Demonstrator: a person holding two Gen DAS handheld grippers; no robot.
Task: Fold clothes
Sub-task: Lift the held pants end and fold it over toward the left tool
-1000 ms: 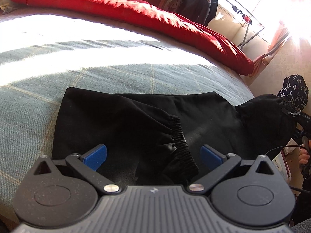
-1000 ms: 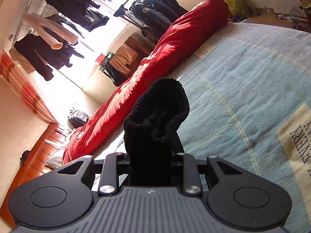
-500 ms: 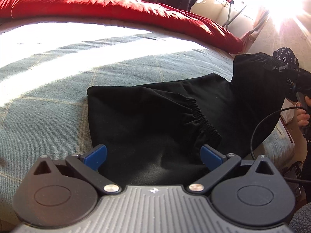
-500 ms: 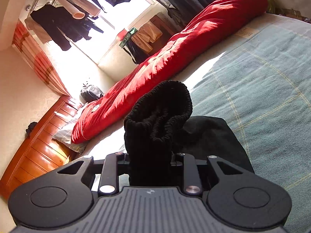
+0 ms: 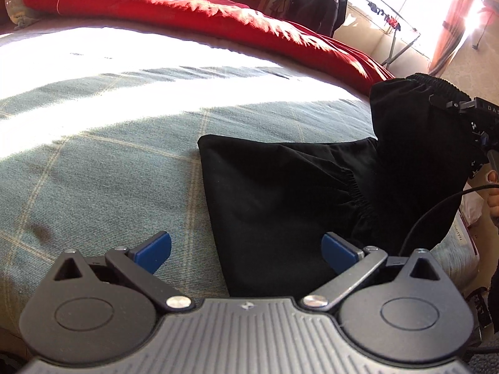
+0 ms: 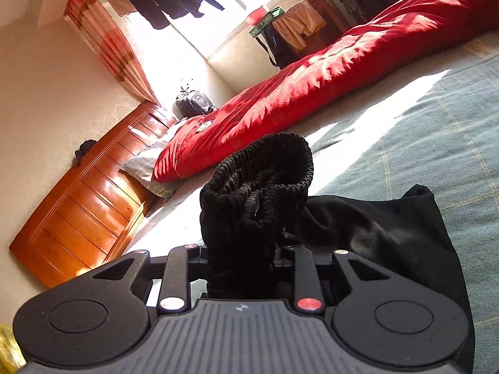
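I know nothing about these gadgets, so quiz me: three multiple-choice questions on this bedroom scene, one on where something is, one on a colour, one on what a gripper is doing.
1. Where does the folded part of the black garment lie?
A. on the wooden headboard
B. on the blue-green bedspread
C. on the clothes rail

2. What colour is the duvet along the bed's far side?
A. red
B. yellow
C. white

3. What is the right gripper doing?
A. standing wide open and empty
B. resting shut on the pillow
C. clamping the garment's gathered elastic end

Answers: 1 B, the cloth lies flat on the bedspread. 2 A, it is bright red in both views. 3 C, black ribbed fabric rises from between its closed fingers.
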